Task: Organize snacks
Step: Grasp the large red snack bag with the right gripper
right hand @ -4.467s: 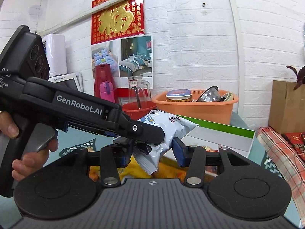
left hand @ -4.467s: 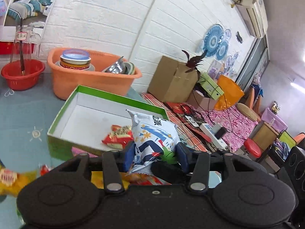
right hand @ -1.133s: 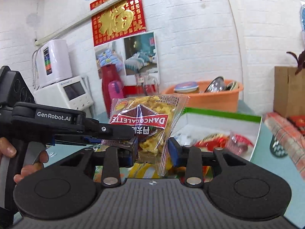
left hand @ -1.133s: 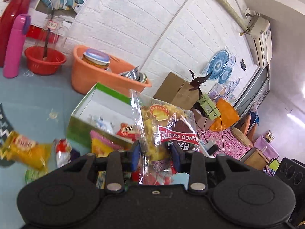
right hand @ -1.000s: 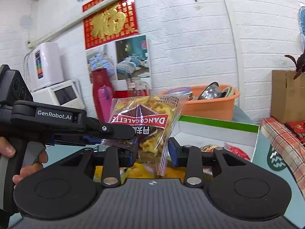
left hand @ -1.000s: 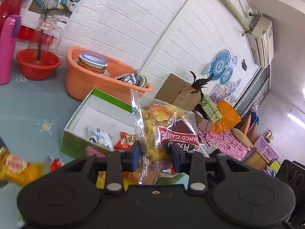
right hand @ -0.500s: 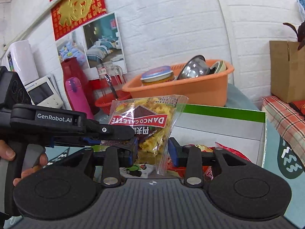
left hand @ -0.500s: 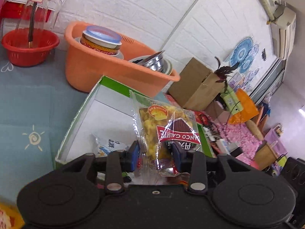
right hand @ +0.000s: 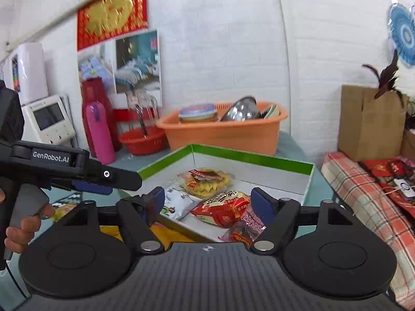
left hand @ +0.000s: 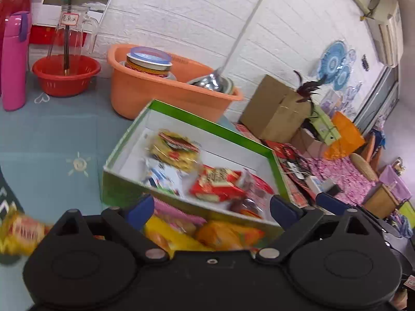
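Yellow cracker bag (right hand: pixel 206 180) lies flat mid-frame inside the green-rimmed box (right hand: pixel 249 156), crinkly clear plastic, beside a red packet (right hand: pixel 224 207) and a white one (right hand: pixel 179 202). Left tool (left hand: pixel 211 211) sits low in frame, spread wide, holding nothing. Right tool (right hand: pixel 207 202), matte black, gapes wide too, level over the box's near edge.

Far side of the table: orange plastic tub (left hand: pixel 145 90) holding a lidded tin (left hand: pixel 147 62) and steel bowls (right hand: pixel 241 111). Left of it, a red basket (left hand: pixel 66 77) and a pink bottle (left hand: pixel 14 59). Right, a cardboard box (left hand: pixel 275 108). On the wall, a red banner (right hand: pixel 111 13).
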`<state>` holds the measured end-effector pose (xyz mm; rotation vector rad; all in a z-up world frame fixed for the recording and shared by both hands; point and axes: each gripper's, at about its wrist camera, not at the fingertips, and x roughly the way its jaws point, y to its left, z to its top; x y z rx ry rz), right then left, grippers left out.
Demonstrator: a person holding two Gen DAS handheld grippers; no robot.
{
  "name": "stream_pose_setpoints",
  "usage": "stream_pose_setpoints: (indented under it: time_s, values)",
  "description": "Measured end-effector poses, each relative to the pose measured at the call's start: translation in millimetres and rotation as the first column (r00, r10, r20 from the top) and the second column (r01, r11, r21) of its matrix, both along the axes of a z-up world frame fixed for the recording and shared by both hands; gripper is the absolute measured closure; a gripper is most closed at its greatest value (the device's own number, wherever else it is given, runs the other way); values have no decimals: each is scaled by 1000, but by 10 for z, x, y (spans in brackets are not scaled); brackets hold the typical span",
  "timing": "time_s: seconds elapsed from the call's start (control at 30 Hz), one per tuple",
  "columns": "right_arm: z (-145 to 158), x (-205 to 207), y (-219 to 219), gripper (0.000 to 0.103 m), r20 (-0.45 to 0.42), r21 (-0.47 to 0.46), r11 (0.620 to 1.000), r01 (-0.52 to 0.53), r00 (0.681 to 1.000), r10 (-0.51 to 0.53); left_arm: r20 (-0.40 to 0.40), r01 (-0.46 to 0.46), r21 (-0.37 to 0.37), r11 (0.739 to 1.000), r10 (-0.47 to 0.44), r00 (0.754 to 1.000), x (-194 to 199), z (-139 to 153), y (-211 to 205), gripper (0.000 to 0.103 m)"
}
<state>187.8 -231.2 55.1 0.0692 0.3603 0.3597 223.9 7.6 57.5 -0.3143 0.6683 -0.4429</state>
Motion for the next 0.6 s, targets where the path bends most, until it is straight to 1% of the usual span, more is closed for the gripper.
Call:
stream_pose_setpoints:
  time_s: [0.07,0.13,0.27,0.37,0.47,0.53,0.57,0.6]
  values:
    - [25,-252,-84,0,21,8,1000,10,1000,-10,-3,19,-19,1000,-19,1000,-207,12,-28,0]
    - [2,-461,-153,0,24,13,1000,16,1000,-16,0,49,-35,998,-49,999,-419,-12,-79,0]
    - [-162,-741,-264,0,-14,28,999,42,999,-42,-20,80,-61,995,-81,996,-716,-193,-167,0]
    - [-325,-853,-311,0,-72,66,997,45,997,-40,-69,86,-84,993,-91,993,-746,-383,-248,0]
    - [-495,-921,-318,0,-134,115,993,32,991,-16,-125,77,-100,992,-89,988,-655,-542,-319,0]
    - [-567,-912,-281,0,-171,118,993,21,985,0,-142,70,-87,994,-82,986,-587,-608,-369,0]
    - [-580,-899,-247,0,-173,110,994,11,985,9,-148,70,-84,994,-82,986,-562,-636,-385,0]
    - [-592,-882,-224,0,-167,102,995,0,986,17,-153,70,-87,994,-83,985,-529,-658,-395,3]
